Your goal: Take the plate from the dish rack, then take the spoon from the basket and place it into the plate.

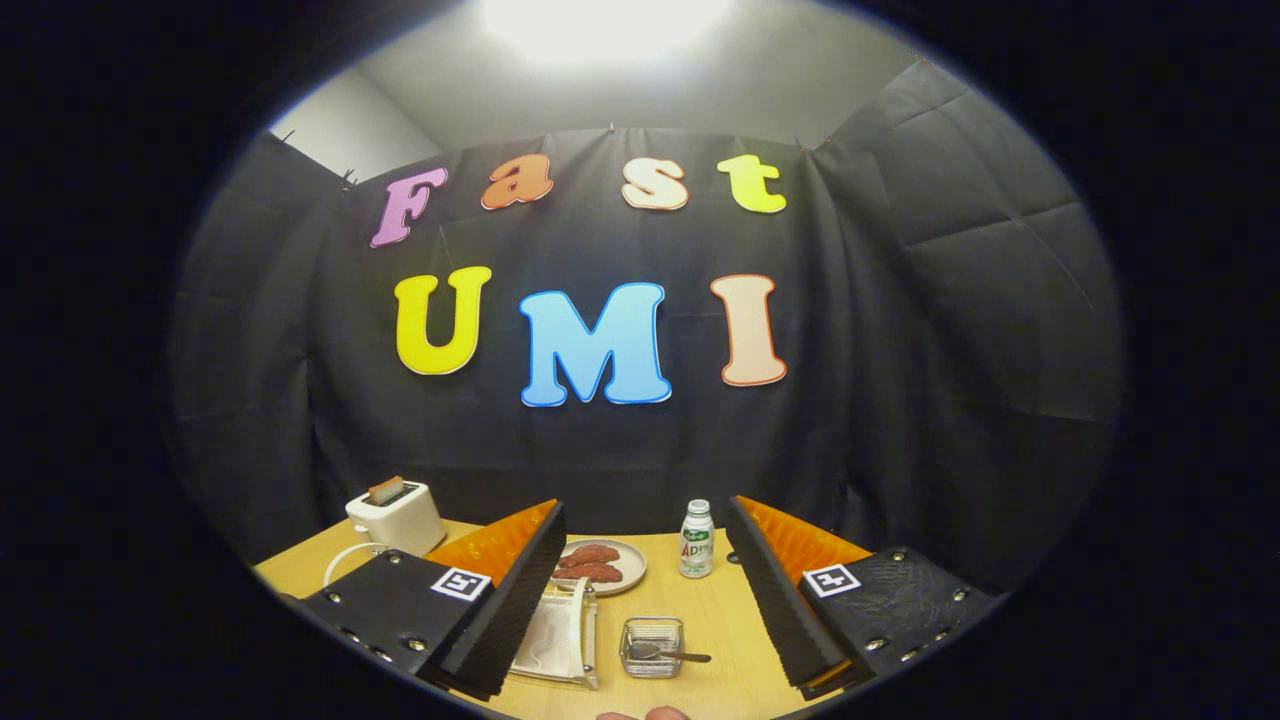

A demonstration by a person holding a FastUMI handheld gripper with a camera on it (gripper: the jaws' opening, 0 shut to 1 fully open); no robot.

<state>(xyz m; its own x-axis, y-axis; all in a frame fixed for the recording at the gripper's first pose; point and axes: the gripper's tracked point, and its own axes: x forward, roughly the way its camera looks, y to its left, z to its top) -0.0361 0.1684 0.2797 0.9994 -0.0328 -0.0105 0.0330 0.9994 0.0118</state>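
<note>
The gripper [645,590] hangs level above the bench [700,620], fingers spread wide; spoon [672,655] in its basket [651,646] between them.

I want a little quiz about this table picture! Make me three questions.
1. True or false: the claw is squeezing the spoon.
2. Where is the spoon? A) in the small clear basket B) on the toaster C) beside the bottle
3. Fill in: the dish rack sits next to the claw's ___ finger.

Key: 1. False, the claw is open and holds nothing. 2. A. 3. Left.
</note>
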